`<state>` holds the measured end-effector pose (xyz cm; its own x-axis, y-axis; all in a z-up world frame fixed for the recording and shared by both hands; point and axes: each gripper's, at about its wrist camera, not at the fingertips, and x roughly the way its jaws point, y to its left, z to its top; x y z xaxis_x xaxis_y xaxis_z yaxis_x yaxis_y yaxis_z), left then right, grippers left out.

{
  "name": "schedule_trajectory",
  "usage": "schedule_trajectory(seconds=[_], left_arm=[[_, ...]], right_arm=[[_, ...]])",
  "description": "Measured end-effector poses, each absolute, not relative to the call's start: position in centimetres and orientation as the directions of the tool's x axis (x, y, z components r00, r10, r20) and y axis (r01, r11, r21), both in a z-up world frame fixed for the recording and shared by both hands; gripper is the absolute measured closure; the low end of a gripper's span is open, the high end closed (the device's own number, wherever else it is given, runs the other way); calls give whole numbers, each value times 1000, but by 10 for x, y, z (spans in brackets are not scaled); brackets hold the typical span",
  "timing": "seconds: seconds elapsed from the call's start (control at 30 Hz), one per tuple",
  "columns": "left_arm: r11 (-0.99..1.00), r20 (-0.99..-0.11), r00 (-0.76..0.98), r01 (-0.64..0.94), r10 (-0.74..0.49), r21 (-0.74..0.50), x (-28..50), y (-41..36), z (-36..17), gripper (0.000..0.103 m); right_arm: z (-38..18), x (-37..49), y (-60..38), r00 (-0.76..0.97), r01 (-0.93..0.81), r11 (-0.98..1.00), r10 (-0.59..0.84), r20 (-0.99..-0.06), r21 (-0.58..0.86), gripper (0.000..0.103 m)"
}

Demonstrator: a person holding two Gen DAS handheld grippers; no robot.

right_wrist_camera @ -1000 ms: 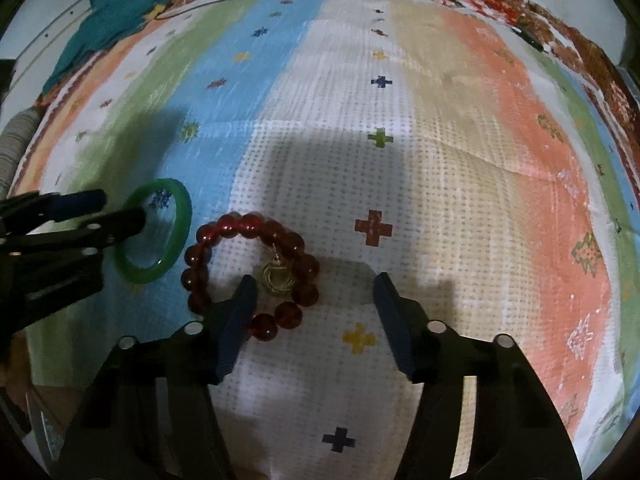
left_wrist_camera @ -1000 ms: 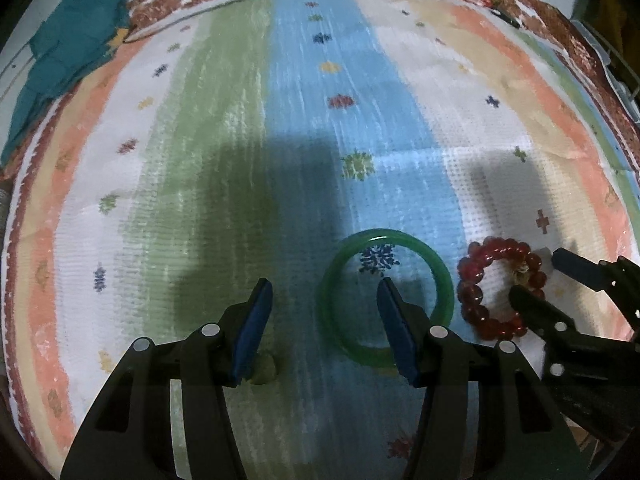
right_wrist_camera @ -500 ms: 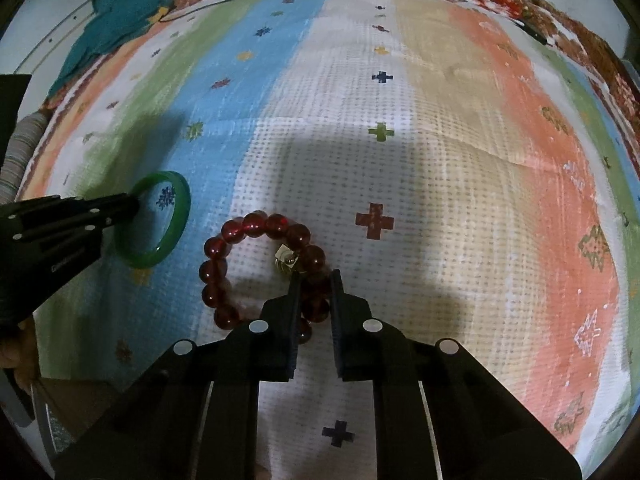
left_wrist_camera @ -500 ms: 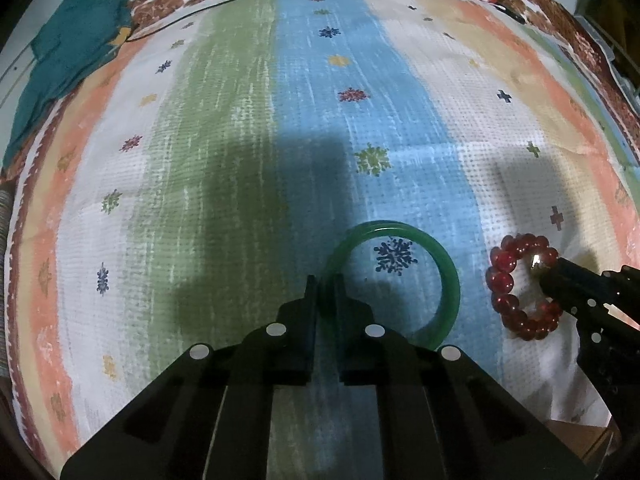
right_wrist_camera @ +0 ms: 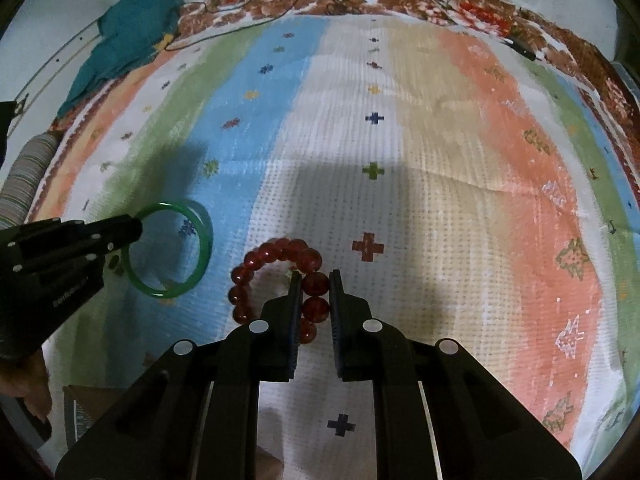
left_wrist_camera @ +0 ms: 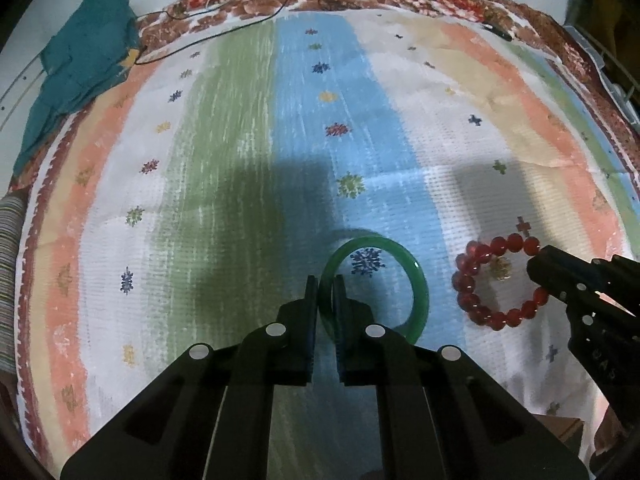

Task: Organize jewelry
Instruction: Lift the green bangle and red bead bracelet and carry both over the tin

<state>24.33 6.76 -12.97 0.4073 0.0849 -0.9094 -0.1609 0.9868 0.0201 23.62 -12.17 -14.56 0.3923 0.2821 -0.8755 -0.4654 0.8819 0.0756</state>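
The left tongs (left_wrist_camera: 325, 280) were clamped tight on the near-left rim of the green bangle (left_wrist_camera: 418, 280), so the ring was pinched right between the two pads. The right tongs (right_wrist_camera: 315, 276) were closed on the red bead bracelet (right_wrist_camera: 280, 250), with a couple of beads squeezed between the pads and the rest of the loop hanging out to the left. A small gold charm (left_wrist_camera: 500, 270) was seen inside that bead loop in the left wrist view. Both pieces were held just beside each other, bangle on the left and beads on the right, over the blue and white stripes of a striped cloth (right_wrist_camera: 440, 140) with little cross and flower prints. Whether they were touching the cloth couldn't really be told. Further out, a teal cloth (left_wrist_camera: 80, 64) was bunched at the far left corner, and a thin cable (left_wrist_camera: 224, 28) was draped across the floral border.
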Motion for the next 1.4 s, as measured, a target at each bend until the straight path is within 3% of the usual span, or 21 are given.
schedule_trajectory(seconds=[0.3,0.8,1.4], left_arm=[[989,-884,456,-139,104,45,232,58,-106,95],[987,-867,495,-156,60,-21,209,63,-76,95],[990,-834,550,-137,46,-36,172,46,-40,94]], right_arm=[[-127,219,-113,427,-490,868,317,-847,78,89],[-94,189,-111,461,-511,855,357,-813,86,89],[-57,156,-139,561,-477,878,334,-757,34,89]])
